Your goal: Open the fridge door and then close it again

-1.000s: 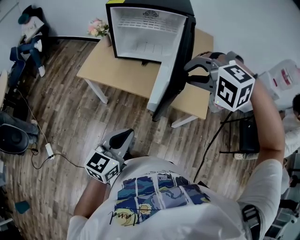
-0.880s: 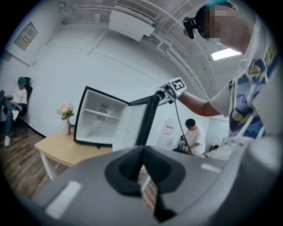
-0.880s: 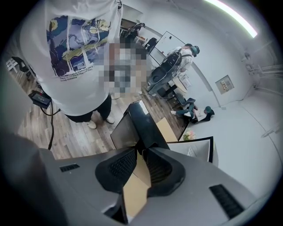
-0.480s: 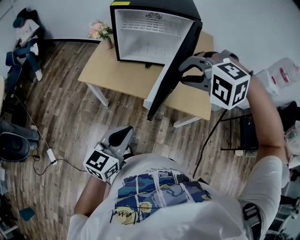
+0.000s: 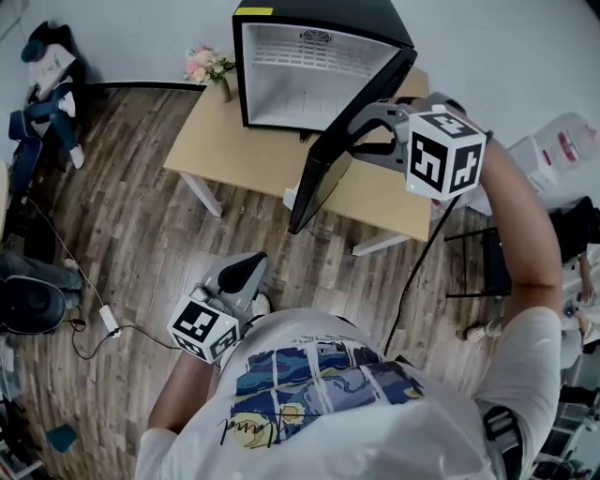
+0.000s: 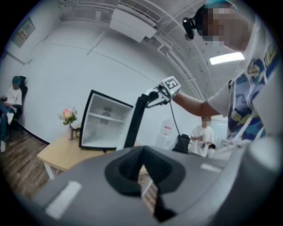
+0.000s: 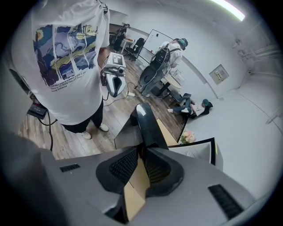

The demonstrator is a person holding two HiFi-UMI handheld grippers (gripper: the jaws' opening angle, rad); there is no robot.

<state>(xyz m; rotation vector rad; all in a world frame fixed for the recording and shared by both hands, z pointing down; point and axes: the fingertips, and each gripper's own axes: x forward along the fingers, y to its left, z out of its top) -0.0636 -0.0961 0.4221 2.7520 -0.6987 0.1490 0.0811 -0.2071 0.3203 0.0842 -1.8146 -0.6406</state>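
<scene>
Fridge door [image 5: 317,187] is in your right gripper [image 5: 350,141]: its jaws are drawn in to a narrow gap on the door's black top edge near the free corner, and the tan tabletop shows through the slit behind the pads. The door stands well out from the cabinet, so you see it almost edge-on in the head view. Your left gripper [image 5: 251,269] hangs low beside your waist over the floor, jaws together at the tips with nothing in them; only a thin sliver of floorboards shows between them.

Below the door lies a light wooden table [image 5: 234,150] on white legs, and the fridge [image 5: 319,23] sits toward its back edge, its white interior exposed. A small vase of pink flowers [image 5: 208,66] stands at the table's far left corner, just beside the fridge. Dark wood-plank floor [image 5: 141,244] runs to a plain white wall, with a cable [image 5: 94,323] trailing across it on your left.
</scene>
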